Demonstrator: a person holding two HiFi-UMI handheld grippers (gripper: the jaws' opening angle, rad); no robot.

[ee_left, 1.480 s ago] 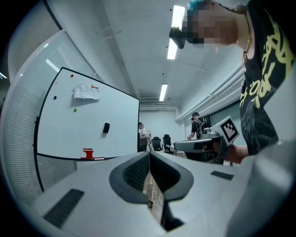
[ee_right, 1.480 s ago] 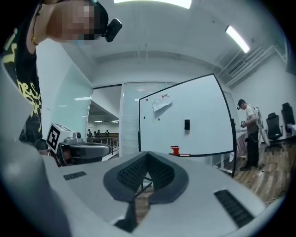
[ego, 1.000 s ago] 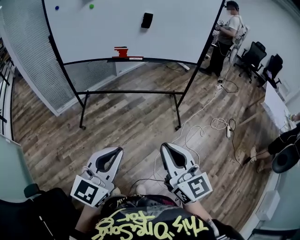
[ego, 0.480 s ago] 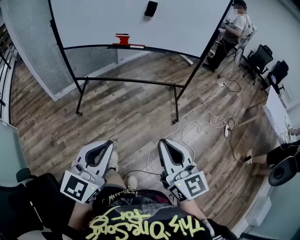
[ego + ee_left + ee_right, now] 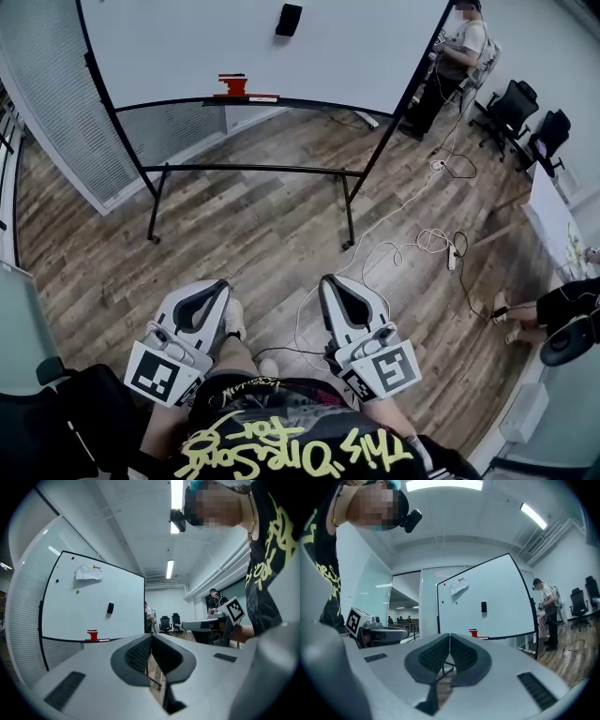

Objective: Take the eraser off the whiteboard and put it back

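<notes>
Two grippers held low and level, side by side, both pointing toward the whiteboard (image 5: 187, 47).

Left gripper (image 5: 221, 285): jaws closed, tips meeting, nothing between the pads (left gripper view, (image 5: 151, 637)). Right gripper (image 5: 328, 282): jaws likewise closed tip to tip and empty (right gripper view, (image 5: 449, 636)).

Eraser (image 5: 289, 19): black, rectangular, stuck flat on the board face. It lies well ahead of both grippers and above the line of their jaws, touching neither. From the left gripper it sits left of the jaw line (image 5: 110, 608); from the right gripper, right of it (image 5: 483, 606). Long axis runs up and down the board, short ends toward the top edge and the ledge; the head view shows a slight lean, possibly from the lens.

Board ledge (image 5: 272, 98), below the eraser: small red object (image 5: 231, 84), kind not resolvable. Crumpled paper sheet (image 5: 89, 572) fixed near the board top.

Beyond the right gripper, past the board's right edge: standing person (image 5: 459, 47), office chairs (image 5: 511, 108), loose cables (image 5: 403, 253) on the wood floor.
</notes>
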